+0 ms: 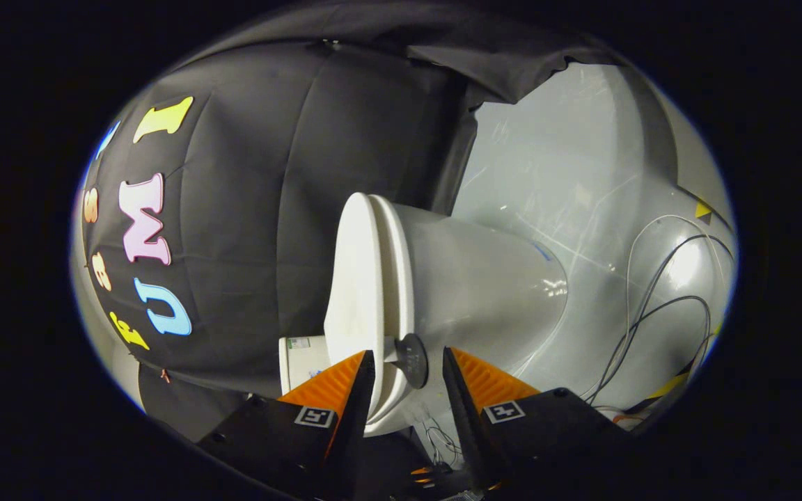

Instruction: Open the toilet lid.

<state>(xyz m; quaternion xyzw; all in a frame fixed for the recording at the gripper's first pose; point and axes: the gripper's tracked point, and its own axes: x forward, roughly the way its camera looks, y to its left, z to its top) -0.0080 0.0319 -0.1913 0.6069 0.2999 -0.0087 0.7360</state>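
Note:
The view is rolled on its side, so the white toilet lies sideways in it. Its lid (354, 278) is down flat against the seat (395, 278), and the bowl (484, 292) widens away to the right. A small dark round disc (413, 360) sticks out from the rim where lid and seat meet. My gripper (408, 353) is open, its fingers straddling that rim and the disc. One finger (345, 383) is on the lid's outer side, the other finger (474, 379) on the bowl's side. Neither visibly presses on anything.
A white box-shaped part (301, 362) with a label sits beside the lid, just beyond the lid-side finger. The glossy grey floor (568, 181) lies past the bowl, with several cables (658, 306) and yellow tape marks (702, 209). Black cloth wall (255, 229) hangs behind the lid.

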